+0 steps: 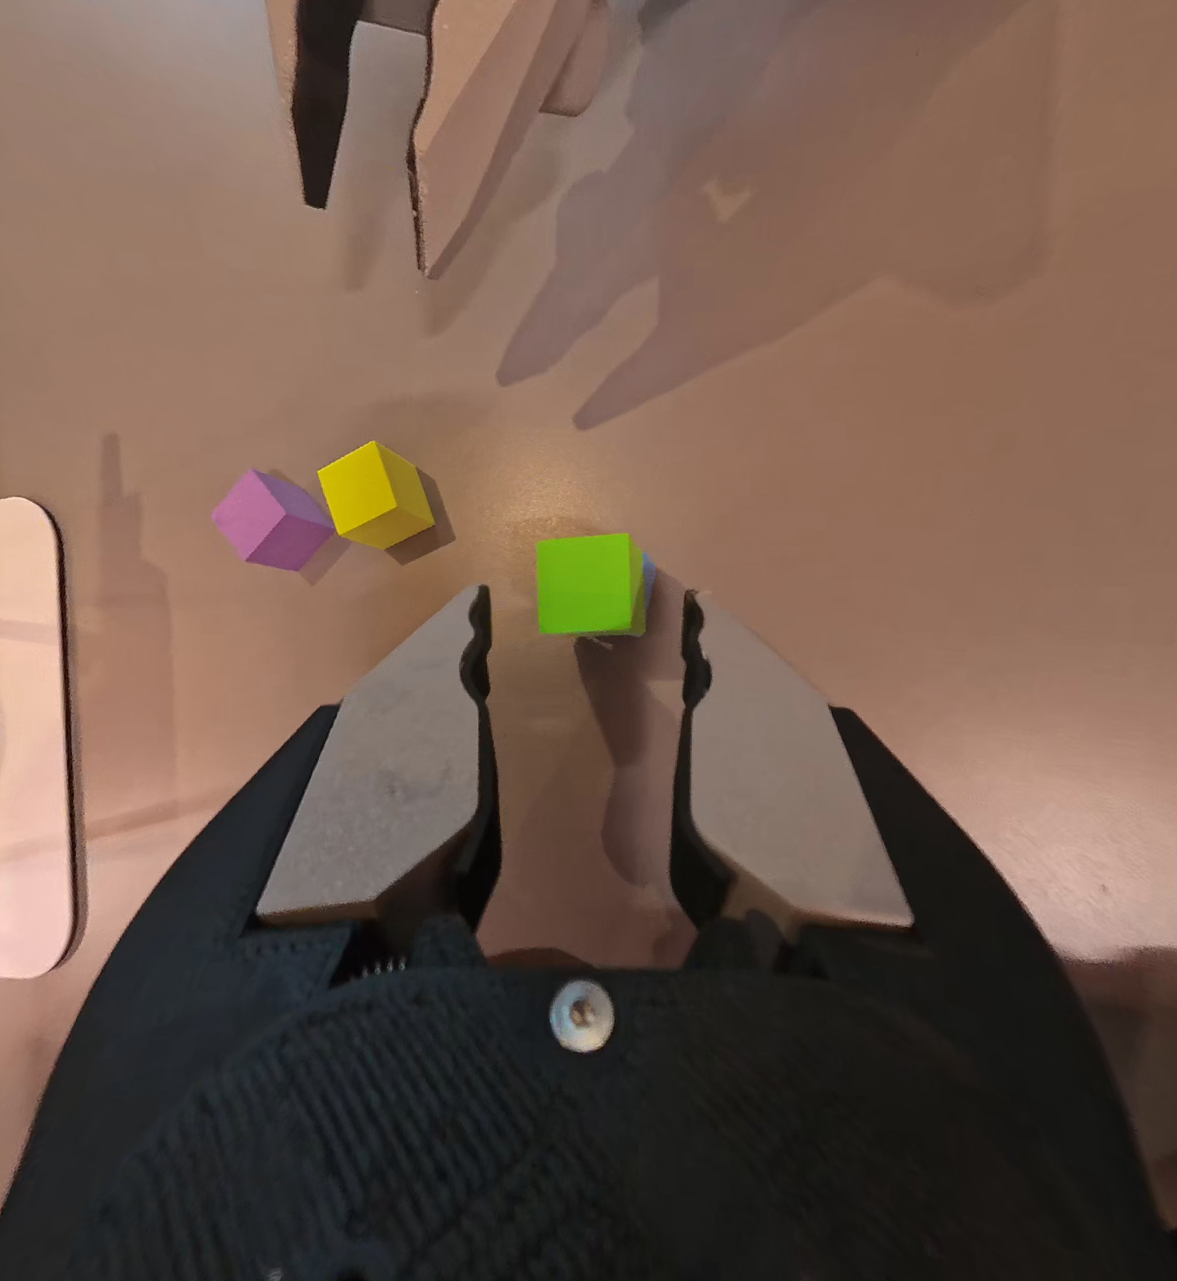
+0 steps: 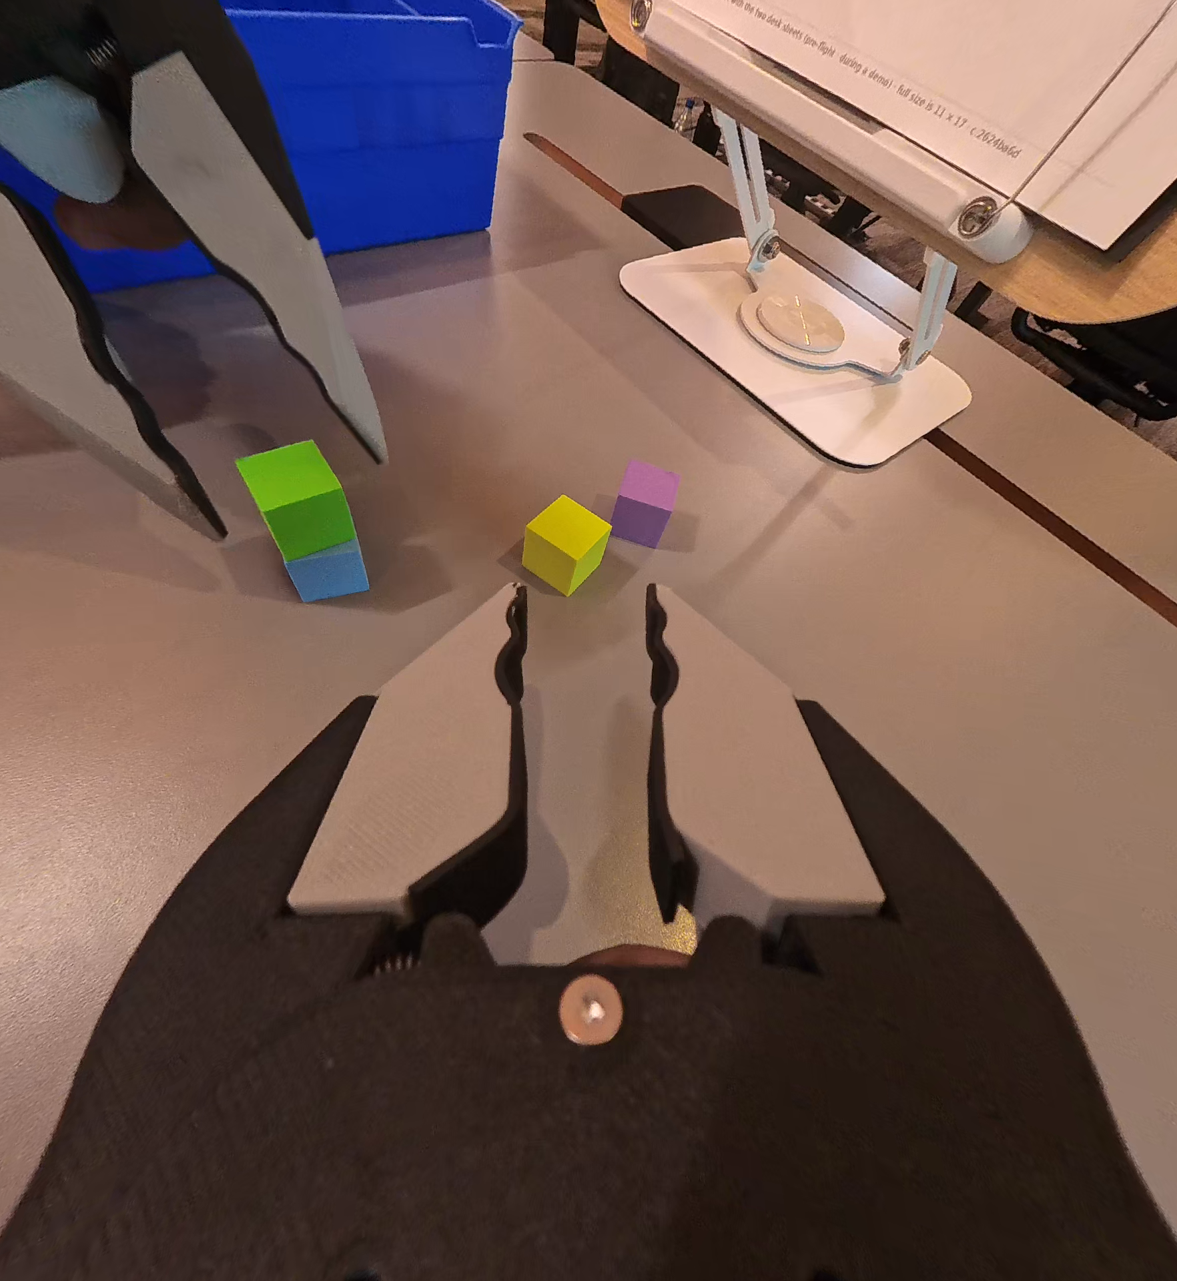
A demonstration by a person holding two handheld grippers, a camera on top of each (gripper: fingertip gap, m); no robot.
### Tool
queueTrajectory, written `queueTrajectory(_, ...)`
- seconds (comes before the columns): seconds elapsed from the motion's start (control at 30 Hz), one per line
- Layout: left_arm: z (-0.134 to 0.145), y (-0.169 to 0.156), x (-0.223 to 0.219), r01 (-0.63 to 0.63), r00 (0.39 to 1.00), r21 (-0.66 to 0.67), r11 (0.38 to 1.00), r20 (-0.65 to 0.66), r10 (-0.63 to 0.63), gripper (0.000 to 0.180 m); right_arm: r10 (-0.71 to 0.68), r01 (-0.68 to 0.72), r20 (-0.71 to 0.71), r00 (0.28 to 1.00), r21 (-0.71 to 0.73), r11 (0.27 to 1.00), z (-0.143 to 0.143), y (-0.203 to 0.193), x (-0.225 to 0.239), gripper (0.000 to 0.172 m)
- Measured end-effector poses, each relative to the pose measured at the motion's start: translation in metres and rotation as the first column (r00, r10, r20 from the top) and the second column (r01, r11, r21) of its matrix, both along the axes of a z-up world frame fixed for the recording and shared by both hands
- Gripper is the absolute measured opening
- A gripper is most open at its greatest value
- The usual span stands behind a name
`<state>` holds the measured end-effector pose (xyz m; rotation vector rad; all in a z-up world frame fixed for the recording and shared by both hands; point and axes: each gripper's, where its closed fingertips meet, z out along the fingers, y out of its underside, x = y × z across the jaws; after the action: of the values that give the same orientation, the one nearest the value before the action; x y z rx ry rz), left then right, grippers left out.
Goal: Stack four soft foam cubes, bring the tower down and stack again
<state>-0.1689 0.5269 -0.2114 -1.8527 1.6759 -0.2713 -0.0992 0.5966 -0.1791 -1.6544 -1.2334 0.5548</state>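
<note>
Here, green cube (image 2: 294, 495) stacked upright on blue cube (image 2: 328, 570), seemingly slightly askew, both grippers open, empty.

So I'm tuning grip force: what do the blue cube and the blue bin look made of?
Blue cube: likely soft foam, with a matte, finely speckled face. Blue bin: probably rigid moulded plastic, smooth with a slight sheen and crisp ribbed walls.

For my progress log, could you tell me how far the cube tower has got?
Done: green cube sits on blue cube. In hand: nothing; left gripper and right gripper are open. Left: yellow cube and purple cube, both on the table.
</note>
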Motion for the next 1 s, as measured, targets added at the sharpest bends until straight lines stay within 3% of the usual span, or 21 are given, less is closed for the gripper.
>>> queueTrajectory(0.17, 0.010, -0.002, -0.006, -0.067, 0.998, 0.014, 0.998, 0.011, 0.067, 0.059, 0.034, -0.034, -0.005, 0.999, -0.010, 0.999, 0.000, -0.008, -0.004, 0.024)
queueTrajectory(0.3, 0.019, -0.010, -0.014, -0.131, 0.991, 0.048, 0.990, 0.036, 0.130, 0.050, 0.088, -0.088, 0.015, 0.996, -0.027, 0.996, -0.008, -0.021, -0.013, 0.014)
queueTrajectory(0.37, 0.021, -0.013, -0.020, -0.176, 0.984, 0.070, 0.982, 0.044, 0.173, 0.035, 0.116, -0.115, 0.042, 0.992, -0.018, 0.993, -0.013, -0.028, -0.017, 0.003)
queueTrajectory(0.4, 0.019, -0.013, -0.024, -0.208, 0.978, 0.080, 0.975, 0.037, 0.205, 0.019, 0.127, -0.126, 0.056, 0.990, -0.012, 0.992, -0.015, -0.031, -0.019, 0.000)
queueTrajectory(0.5, 0.006, -0.010, -0.033, -0.326, 0.945, 0.063, 0.943, -0.013, 0.327, 0.000, 0.144, -0.144, 0.085, 0.986, 0.000, 0.990, -0.022, -0.038, -0.025, 0.000)
queueTrajectory(0.67, -0.015, -0.004, -0.034, -0.447, 0.889, 0.026, 0.894, -0.092, 0.448, 0.000, 0.155, -0.154, 0.112, 0.982, -0.011, 0.988, -0.031, -0.044, -0.034, 0.000)
queueTrajectory(0.77, -0.007, 0.009, -0.033, -0.501, 0.864, 0.048, 0.864, -0.025, 0.503, 0.000, 0.148, -0.146, 0.130, 0.980, -0.025, 0.989, -0.039, -0.045, -0.042, 0.000)
queueTrajectory(1.0, -0.007, 0.007, -0.022, -0.544, 0.826, -0.102, 0.833, 0.110, 0.553, 0.000, 0.155, -0.161, 0.198, 0.968, 0.016, 0.987, -0.048, -0.050, -0.057, 0.000)
